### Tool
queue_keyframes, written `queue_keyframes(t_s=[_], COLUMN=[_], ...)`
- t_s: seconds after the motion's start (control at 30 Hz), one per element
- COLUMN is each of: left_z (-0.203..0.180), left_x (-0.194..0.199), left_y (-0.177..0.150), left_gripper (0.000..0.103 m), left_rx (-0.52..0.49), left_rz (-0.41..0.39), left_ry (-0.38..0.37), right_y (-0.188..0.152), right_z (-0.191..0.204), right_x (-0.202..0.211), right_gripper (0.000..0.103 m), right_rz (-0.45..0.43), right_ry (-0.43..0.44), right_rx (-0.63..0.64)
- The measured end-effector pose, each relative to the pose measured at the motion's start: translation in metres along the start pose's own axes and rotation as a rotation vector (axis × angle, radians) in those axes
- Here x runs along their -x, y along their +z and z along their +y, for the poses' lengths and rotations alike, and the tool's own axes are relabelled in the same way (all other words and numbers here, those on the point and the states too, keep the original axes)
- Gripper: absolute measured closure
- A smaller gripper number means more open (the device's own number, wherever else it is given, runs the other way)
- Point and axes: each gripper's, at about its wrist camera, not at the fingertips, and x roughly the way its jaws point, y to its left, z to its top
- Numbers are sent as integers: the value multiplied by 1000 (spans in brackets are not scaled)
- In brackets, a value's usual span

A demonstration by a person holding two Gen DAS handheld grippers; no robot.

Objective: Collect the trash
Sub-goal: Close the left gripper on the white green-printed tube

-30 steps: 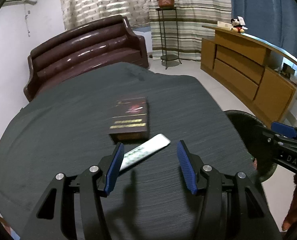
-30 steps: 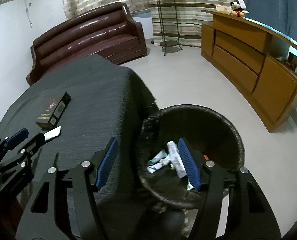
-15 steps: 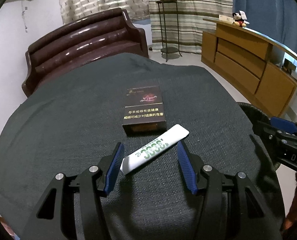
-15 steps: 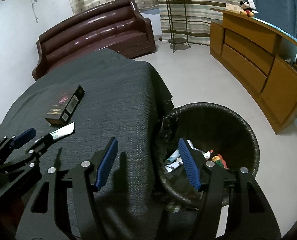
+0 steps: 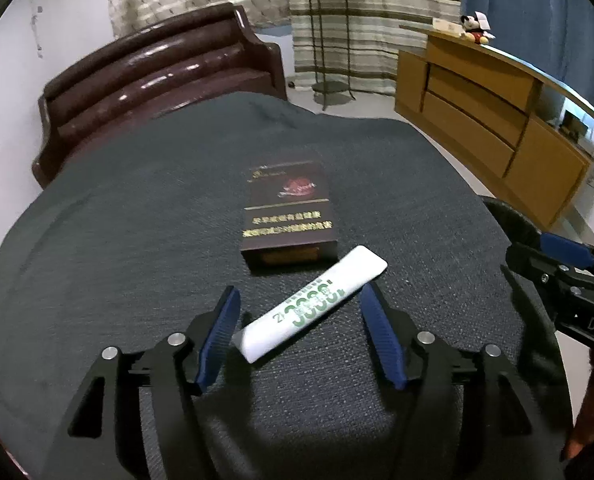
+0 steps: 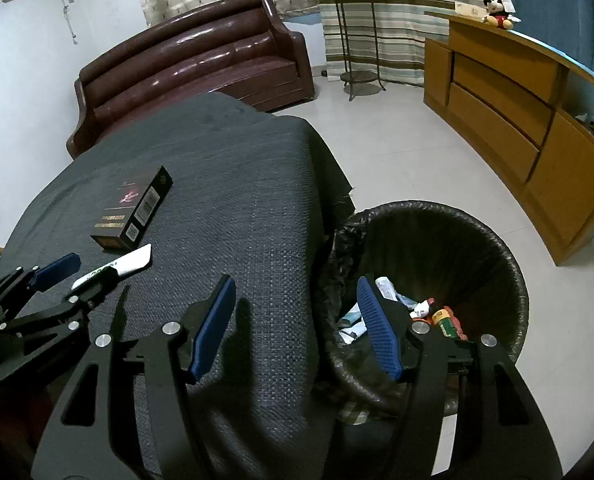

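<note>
A flat white packet [image 5: 315,302] with green print lies slantwise on the dark tablecloth [image 5: 137,240]. My left gripper [image 5: 299,304] straddles it, jaws opening, pads clear of it. Just beyond lies a dark maroon cigarette box [image 5: 289,216]. In the right wrist view the same packet [image 6: 117,266] and box [image 6: 133,212] sit at the left, with the left gripper [image 6: 77,276] over the packet. My right gripper [image 6: 293,296] is open and empty, hovering over the table's edge beside a black lined bin [image 6: 437,280] holding several pieces of trash.
A brown leather sofa [image 5: 157,76] stands behind the table. A wooden sideboard [image 6: 517,120] lines the right wall, and a metal plant stand [image 6: 353,40] is by the curtains. White tiled floor [image 6: 397,152] lies between table and sideboard.
My left gripper has moved forward and down over the white packet, which now lies between its wider-set fingers. The right wrist view has shifted slightly, the bin sitting further right.
</note>
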Motion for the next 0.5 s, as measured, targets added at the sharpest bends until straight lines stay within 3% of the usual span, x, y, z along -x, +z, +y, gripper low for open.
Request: queue_keyframes(t_s=[0.3, 0.5], left_z=[3, -2], left_x=[-7, -3], left_y=[4, -1], left_gripper=[41, 57], left_rx=[-3, -46], left_rz=[41, 25], left_ry=[-51, -72], right_y=[-1, -1], right_z=[3, 2], right_x=[-2, -1], right_gripper=[42, 41], right_rz=[1, 1], right_ry=[0, 0], right_rx=[0, 2])
